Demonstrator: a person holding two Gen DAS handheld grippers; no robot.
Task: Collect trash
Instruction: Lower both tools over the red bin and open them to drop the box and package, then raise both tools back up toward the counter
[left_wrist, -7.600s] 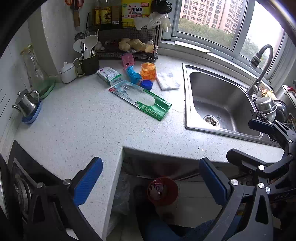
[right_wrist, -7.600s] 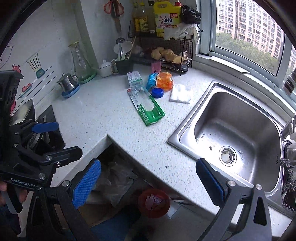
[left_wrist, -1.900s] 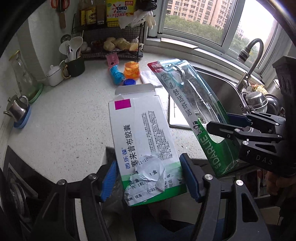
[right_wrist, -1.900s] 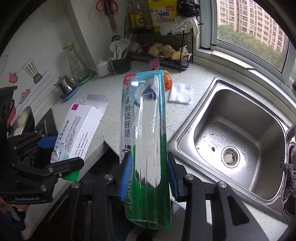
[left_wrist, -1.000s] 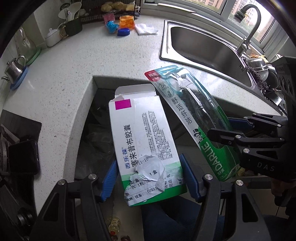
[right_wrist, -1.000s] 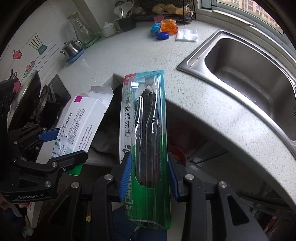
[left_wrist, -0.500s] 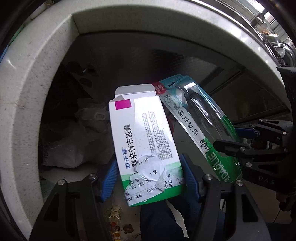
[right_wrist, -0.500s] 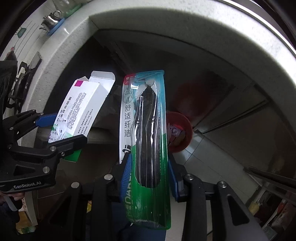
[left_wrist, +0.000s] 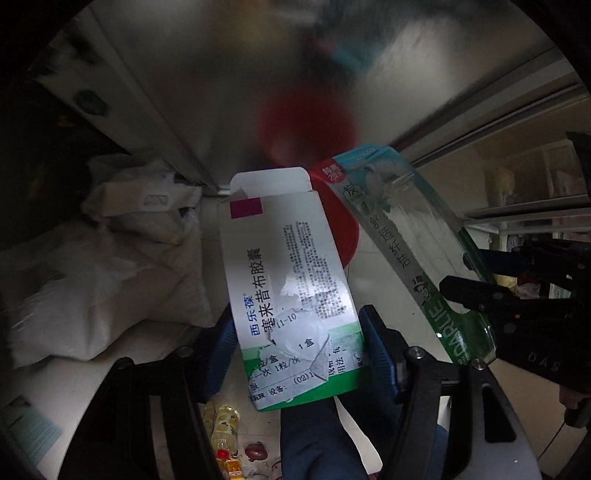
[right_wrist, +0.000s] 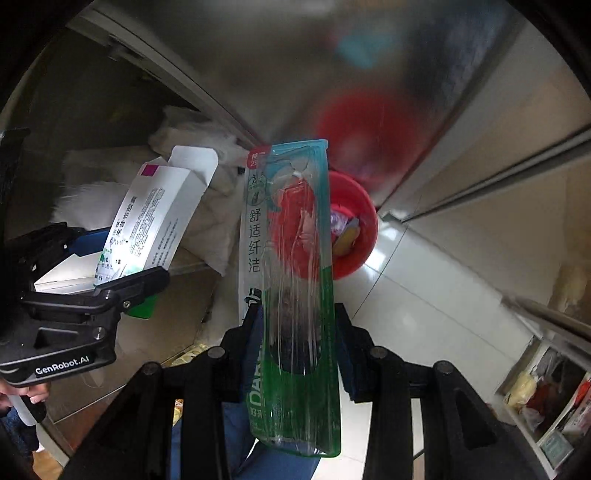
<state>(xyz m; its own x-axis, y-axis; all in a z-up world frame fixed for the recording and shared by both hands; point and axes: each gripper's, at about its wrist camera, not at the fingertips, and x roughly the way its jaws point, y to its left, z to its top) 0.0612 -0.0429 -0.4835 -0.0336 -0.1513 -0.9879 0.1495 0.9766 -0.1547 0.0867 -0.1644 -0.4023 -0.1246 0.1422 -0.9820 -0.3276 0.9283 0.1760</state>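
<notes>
Left gripper (left_wrist: 297, 343) clenches the box (left_wrist: 288, 280); right gripper (right_wrist: 297, 336) clenches the wrapper (right_wrist: 291, 280). The bin (right_wrist: 356, 229) sits at 1 o'clock; released early, both could miss it.

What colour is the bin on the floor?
Red: the bin shows best in the right wrist view, partly behind the toothbrush pack.

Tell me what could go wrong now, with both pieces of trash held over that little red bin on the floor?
1. The red bin looks small and already holds wrappers, while the toothbrush package in the right gripper is long, so it may tip out or land on the floor.
2. The medicine box in the left gripper sits off to the bin's side; released there, it would probably miss.
</notes>
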